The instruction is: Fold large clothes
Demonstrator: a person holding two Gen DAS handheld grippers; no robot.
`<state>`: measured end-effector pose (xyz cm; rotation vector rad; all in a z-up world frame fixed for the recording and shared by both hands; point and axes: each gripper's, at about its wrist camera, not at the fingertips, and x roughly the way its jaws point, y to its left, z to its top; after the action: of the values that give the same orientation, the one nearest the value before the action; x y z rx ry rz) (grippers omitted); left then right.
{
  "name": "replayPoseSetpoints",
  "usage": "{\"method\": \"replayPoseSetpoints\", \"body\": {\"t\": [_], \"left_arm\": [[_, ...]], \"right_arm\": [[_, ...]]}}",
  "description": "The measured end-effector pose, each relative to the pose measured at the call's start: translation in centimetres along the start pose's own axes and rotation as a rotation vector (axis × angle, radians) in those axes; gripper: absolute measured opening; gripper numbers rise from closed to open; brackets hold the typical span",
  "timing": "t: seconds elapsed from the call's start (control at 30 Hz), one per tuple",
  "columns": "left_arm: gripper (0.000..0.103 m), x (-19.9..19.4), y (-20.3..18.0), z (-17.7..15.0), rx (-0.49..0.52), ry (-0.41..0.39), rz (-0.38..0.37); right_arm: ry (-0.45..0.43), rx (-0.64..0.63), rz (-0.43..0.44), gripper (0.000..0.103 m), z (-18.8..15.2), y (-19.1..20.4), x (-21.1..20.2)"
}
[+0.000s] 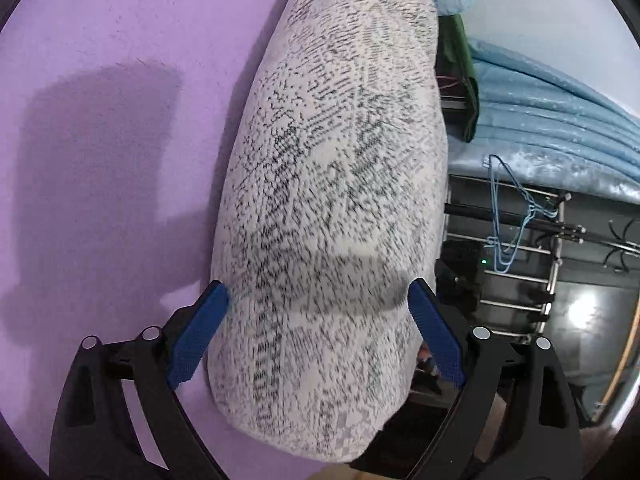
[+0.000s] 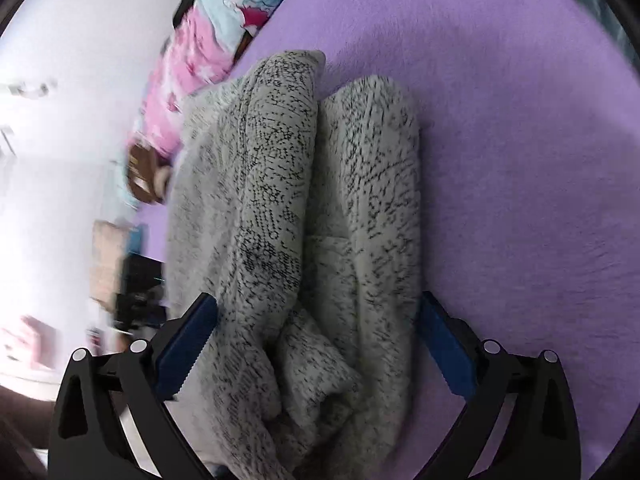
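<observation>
A thick grey-white speckled knit garment (image 1: 340,168) lies as a long folded bundle on the purple bed cover (image 1: 120,120), along its right-hand edge. My left gripper (image 1: 316,290) stands wide open just over the near end, one blue pad on each side of the bundle. In the right wrist view the same garment (image 2: 280,208) shows two thick folds side by side with a crease between them. My right gripper (image 2: 316,304) is also wide open and straddles both folds. Its pads sit beside the cloth without pinching it.
Past the bed edge stand a dark metal rack (image 1: 520,240) with a blue wire hanger (image 1: 508,216) and pale blue bedding (image 1: 560,120). A pink and blue patterned cloth (image 2: 208,40) lies at the far end of the bed. The purple cover (image 2: 520,160) stretches to the right.
</observation>
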<state>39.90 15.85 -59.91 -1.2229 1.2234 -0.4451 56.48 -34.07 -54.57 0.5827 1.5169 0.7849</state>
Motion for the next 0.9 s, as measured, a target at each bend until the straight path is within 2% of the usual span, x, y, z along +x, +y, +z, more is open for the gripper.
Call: {"method": "replayPoseSetpoints", "body": {"t": [0.2,0.43,0.57,0.7,0.9], "left_arm": [[0.091,0.4,1.5,0.9,-0.021,0.002,-0.056],[0.092,1.0,1.6,2.1,-0.008,0.039,-0.073],[0.095,1.5,1.3,2.8,0.030,0.063,-0.060],[0.095,1.9,1.3,3.0,0.039,0.079,-0.063],[0.092,2.1,0.4,3.1,0.067,0.104,-0.050]], "right_arm": [[0.029,-0.028,0.018,0.098,0.3,-0.3,0.9],[0.112,-0.066,0.049,0.098,1.9,1.1,2.7],[0.139,-0.061,0.035,0.098,2.7,1.5,4.8],[0.171,-0.092,-0.027,0.098,2.6,2.0,6.4],[0.203,-0.071,-0.040,0.098,2.9,2.6,7.3]]}}
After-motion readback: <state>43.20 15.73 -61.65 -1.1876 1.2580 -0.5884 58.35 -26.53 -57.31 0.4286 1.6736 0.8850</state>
